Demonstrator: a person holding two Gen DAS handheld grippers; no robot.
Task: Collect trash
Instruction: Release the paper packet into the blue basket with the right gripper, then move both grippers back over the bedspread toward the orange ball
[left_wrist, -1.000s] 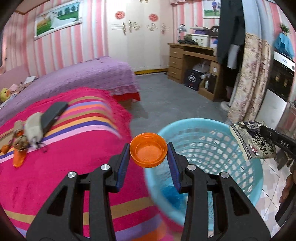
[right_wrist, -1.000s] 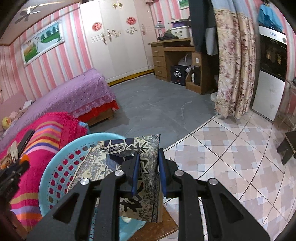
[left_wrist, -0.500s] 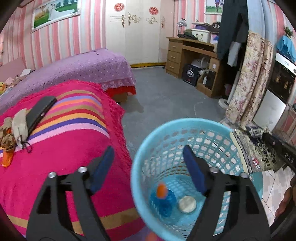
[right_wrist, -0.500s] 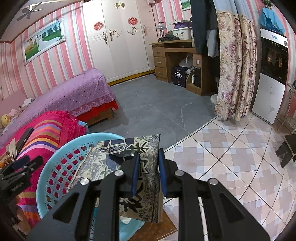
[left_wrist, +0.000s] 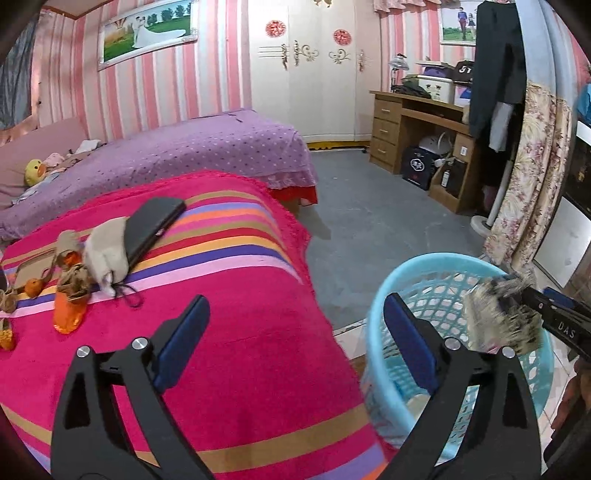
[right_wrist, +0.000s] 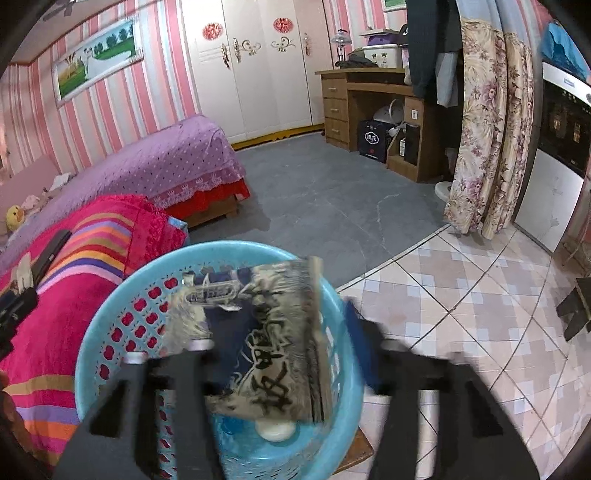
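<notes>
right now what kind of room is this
Most likely a home bedroom. A bed with a purple dotted cover stands along the pink striped wall, white wardrobe doors fill the far end, and a wooden desk sits beside them. A blue trash basket stands by the nearer striped blanket.

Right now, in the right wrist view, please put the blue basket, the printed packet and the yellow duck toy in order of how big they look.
1. blue basket
2. printed packet, over the basket's mouth
3. yellow duck toy, tiny, but far off on the bed, so its true size is unsure
</notes>
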